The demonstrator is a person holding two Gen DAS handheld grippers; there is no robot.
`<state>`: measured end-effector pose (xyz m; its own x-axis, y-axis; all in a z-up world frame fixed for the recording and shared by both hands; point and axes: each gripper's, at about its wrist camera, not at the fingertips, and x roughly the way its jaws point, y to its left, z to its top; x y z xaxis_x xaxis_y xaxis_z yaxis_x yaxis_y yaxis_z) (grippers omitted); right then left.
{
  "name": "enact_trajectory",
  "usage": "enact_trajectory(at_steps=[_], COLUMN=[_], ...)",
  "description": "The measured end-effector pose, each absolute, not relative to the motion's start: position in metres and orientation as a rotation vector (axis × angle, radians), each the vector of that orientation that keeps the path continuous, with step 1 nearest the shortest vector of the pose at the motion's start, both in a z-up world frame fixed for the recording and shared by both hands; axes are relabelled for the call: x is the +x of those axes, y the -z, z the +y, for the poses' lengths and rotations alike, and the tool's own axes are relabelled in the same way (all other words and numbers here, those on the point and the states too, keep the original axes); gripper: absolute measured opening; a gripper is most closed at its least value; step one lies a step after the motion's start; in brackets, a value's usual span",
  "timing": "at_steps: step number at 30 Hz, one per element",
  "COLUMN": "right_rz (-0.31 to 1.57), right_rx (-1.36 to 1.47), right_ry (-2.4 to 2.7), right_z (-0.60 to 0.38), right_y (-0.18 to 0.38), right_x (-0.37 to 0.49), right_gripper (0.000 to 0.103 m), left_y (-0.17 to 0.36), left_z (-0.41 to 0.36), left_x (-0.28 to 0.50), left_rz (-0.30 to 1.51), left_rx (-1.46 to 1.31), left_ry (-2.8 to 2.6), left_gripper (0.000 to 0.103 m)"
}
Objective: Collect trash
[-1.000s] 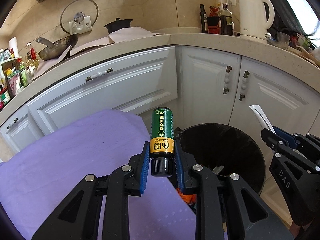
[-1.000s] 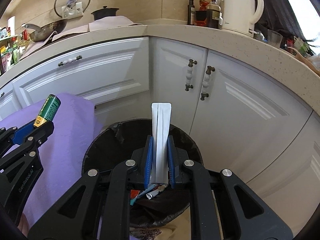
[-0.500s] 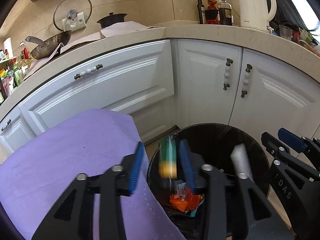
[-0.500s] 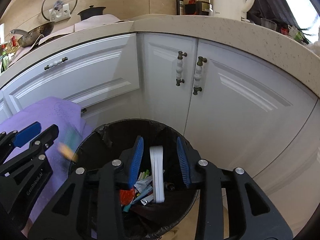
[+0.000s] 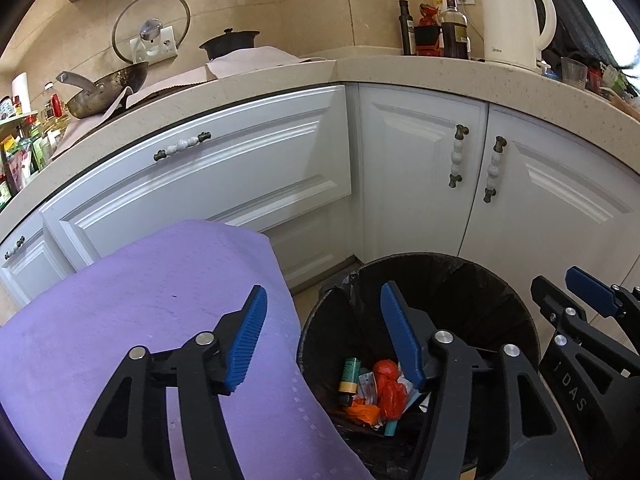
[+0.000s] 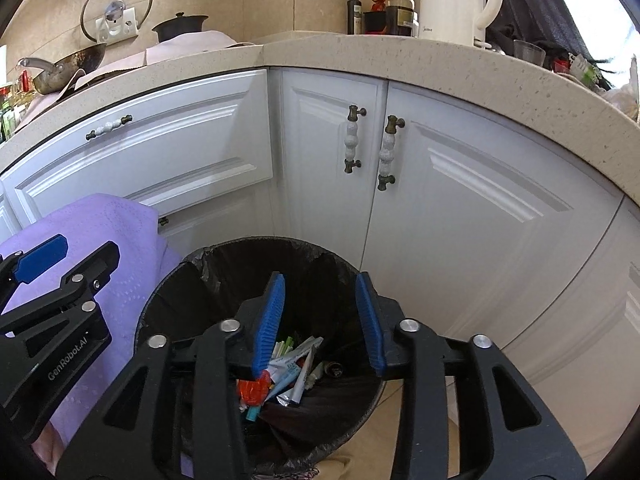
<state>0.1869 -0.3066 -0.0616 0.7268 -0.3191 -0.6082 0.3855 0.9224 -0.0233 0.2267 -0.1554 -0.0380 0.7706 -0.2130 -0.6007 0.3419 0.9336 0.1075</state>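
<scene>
Corner kitchen, white cabinet doors (image 6: 460, 208) curving under a speckled beige counter (image 5: 440, 76), tiled wall behind. On the counter: white electric kettle (image 5: 516, 20), dark bottles (image 5: 454, 32) just beside it, a black lidded pot (image 5: 230, 42) on a pale cloth, a wok (image 5: 104, 90) further left, a glass lid (image 5: 151, 30) hung on the wall above.

On the floor at the cabinet corner, a round bin lined with a black bag (image 6: 248, 272); beside it on the left, a surface draped in purple cloth (image 5: 132, 300).

Left tool (image 5: 322, 336) held above the edge where cloth meets bin, blue pads spread wide, nothing between them, jaws just opened further. Right tool (image 6: 320, 320) poised over the bin mouth, pads parted moderately and empty, jaws likewise just opened further. Seen in each other's view at the frame edges, side by side and apart.

Down in the bin: green bottle with yellow band (image 5: 349, 376) lying near the left wall, cap end down, next to a knotted red-orange plastic bag (image 5: 390, 388). Around them white tubes and wrappers (image 6: 296, 364), a teal cap (image 6: 253, 414), a small dark cylinder (image 6: 332, 368). White flat strip not told apart with certainty among the pale litter.
</scene>
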Motion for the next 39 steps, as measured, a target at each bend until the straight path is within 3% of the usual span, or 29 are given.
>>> enact_trajectory(at_steps=[8,19,39], right_rz=[0.624,0.591,0.510], right_rx=[0.096,0.073,0.043], right_ry=[0.400,0.400,0.376], right_z=[-0.298,-0.263,-0.202], right_y=[0.046,0.020,-0.010], right_x=[0.171,0.119,0.027], right_gripper=[0.060,0.073,0.079], left_y=[0.026,0.004,-0.027], left_z=[-0.144,-0.101,-0.022], left_x=[0.216,0.173,0.078], left_rz=[0.613,0.601,0.529], left_rx=[0.179,0.148,0.101], left_ry=[0.304,0.279,0.214], left_gripper=[0.072,0.079,0.084])
